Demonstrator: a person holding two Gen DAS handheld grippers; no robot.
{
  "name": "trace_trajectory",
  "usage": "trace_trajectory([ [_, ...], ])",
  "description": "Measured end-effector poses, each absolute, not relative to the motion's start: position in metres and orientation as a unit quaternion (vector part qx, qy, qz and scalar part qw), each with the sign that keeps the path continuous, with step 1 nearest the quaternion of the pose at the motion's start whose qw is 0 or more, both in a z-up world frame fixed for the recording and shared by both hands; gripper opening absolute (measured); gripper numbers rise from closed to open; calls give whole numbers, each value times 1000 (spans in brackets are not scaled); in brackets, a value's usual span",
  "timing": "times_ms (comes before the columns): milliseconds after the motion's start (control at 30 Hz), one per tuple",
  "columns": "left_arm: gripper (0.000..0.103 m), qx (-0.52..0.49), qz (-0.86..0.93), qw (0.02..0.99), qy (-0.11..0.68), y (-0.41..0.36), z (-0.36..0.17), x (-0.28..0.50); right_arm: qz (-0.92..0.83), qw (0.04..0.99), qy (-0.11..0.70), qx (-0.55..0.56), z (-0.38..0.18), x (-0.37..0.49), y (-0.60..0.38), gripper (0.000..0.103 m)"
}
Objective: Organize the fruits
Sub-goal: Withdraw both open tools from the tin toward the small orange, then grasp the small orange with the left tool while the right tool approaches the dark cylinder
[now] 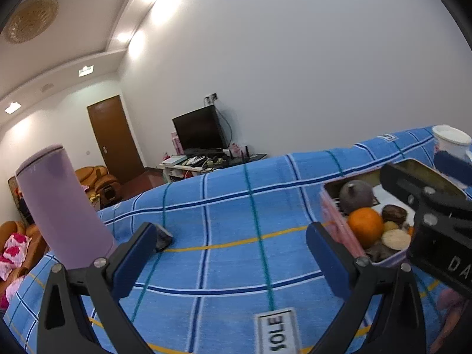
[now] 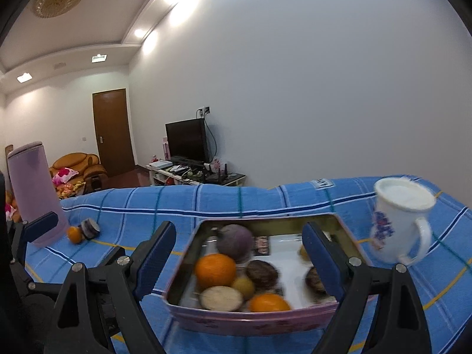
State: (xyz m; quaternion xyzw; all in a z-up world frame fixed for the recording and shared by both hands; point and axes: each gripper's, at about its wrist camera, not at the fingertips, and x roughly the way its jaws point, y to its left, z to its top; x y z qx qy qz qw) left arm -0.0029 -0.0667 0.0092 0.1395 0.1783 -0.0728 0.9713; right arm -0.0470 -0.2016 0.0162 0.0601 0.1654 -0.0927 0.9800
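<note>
Tin (image 2: 188, 268): a shallow rectangular box with rounded corners, pink outer wall and dull metal inside, lying on the blue checked cloth (image 2: 265, 200); in the right wrist view it is sitting just ahead of the right gripper, between its two fingers; nothing is pressing on its walls.
Oranges in tin: one large orange (image 2: 215, 270) is resting at the left of the pile; a second orange (image 2: 269, 302) is lying at the near wall.
Purple fruit (image 2: 236, 240): round, dusky, with a short stem, sitting behind the large orange.
Brown fruits: two dark wrinkled rounds, one (image 2: 262, 273) mid-tin, one (image 2: 314, 278) partly hidden by the right finger.
Pale pieces: a cut, whitish round (image 2: 221, 298) is lying at the near wall; a small yellowish fruit (image 2: 243, 286) is nestling behind it.
Loose fruit: a small orange (image 2: 74, 234) and a dark round fruit (image 2: 90, 228) are lying on the cloth, touching, at the foot of the tumbler.
Tumbler (image 2: 32, 188): tall, lilac, standing upright at the far left.
Mug (image 2: 401, 221): white with a blue pattern, standing just right of the tin.
Left gripper (image 1: 233, 253): jaws standing wide apart over bare cloth, holding nothing.
Right gripper (image 2: 239, 259): jaws spread wide, gripping nothing.
Sharpness: the tin's contents are showing slight blur.
</note>
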Motion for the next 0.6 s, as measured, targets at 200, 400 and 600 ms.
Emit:
trace_trajectory([
  [200,103,132,-49,974,179,-39,9,11,-81,980,170,71,14,-29,-176,89],
  [400,103,112,-24,974,196,-8,7,30,-65,980,175,74,14,-14,-154,88],
  [600,103,81,10,969,231,29,3,54,-47,978,189,78,9,3,-129,88],
])
